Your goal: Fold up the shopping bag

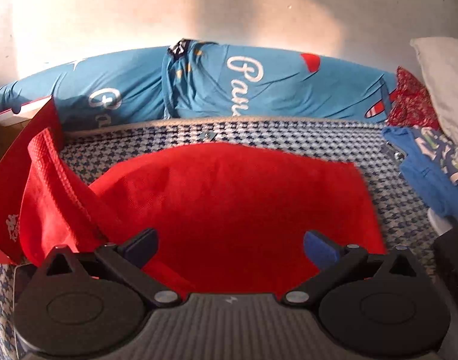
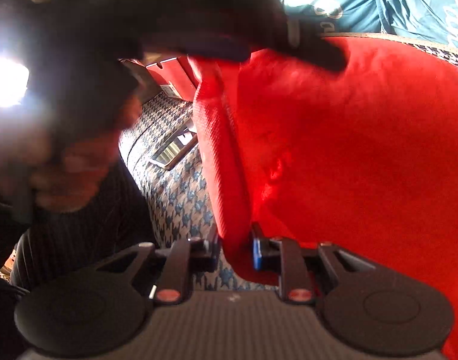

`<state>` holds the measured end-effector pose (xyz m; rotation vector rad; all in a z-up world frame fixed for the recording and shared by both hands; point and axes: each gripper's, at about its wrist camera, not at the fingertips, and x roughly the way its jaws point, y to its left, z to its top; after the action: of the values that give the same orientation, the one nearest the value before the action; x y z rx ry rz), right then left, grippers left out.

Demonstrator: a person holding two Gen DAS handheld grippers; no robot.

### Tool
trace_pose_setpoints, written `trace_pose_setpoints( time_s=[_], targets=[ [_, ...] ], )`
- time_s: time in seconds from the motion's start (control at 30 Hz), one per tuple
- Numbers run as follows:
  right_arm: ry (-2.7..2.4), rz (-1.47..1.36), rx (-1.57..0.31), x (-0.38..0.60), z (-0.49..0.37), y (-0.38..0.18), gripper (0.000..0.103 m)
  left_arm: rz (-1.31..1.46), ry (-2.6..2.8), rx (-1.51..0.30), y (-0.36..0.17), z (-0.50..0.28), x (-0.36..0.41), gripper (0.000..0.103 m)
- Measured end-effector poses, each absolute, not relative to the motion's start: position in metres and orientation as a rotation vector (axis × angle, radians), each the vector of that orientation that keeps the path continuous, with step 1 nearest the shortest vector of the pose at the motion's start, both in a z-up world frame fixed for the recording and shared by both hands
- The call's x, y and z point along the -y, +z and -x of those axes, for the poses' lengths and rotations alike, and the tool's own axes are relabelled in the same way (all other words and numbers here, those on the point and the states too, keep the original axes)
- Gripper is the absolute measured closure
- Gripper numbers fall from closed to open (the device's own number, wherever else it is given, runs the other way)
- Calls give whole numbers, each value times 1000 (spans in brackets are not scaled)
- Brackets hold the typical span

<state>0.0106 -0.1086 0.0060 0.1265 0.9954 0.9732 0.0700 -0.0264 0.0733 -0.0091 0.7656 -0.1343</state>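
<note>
The red shopping bag (image 1: pixel 235 204) lies spread on a blue-and-white houndstooth cover (image 1: pixel 379 186). Its ribbed handle strap (image 1: pixel 51 174) rises at the left. My left gripper (image 1: pixel 230 247) is open, its fingers wide apart just above the bag's near part, holding nothing. In the right wrist view the bag (image 2: pixel 364 150) fills the right side. My right gripper (image 2: pixel 236 253) is shut on the bag's ribbed handle strap (image 2: pixel 219 156), which runs up from between the fingers. The left gripper and the hand holding it (image 2: pixel 156 21) are a dark blur across the top.
A blue pillow with white lettering (image 1: pixel 229 87) lies along the wall behind the cover. Blue clothes (image 1: pixel 424 165) and a white pillow (image 1: pixel 445 90) sit at the right. A red-and-white box (image 1: pixel 21 111) stands at the left. A phone (image 2: pixel 174 147) lies on the cover.
</note>
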Motion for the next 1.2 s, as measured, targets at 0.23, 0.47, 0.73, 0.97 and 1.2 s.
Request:
trace_pose_setpoints(
  time_s=[0.23, 0.47, 0.73, 0.97, 1.2],
  targets=[
    [914, -132, -985, 125, -8, 15, 79, -28, -164, -896, 26, -86, 24, 0],
    [843, -257, -940, 164, -18, 34, 66, 63, -179, -962, -5, -92, 13, 0],
    [791, -295, -896, 187, -48, 51, 60, 57, -181, -942, -11, -85, 8, 0],
    [724, -240, -862, 171, -81, 55, 46, -4, -161, -933, -14, -79, 18, 0],
    [618, -169, -926, 142, -96, 21, 46, -14, -144, -915, -17, -75, 21, 0]
  ],
)
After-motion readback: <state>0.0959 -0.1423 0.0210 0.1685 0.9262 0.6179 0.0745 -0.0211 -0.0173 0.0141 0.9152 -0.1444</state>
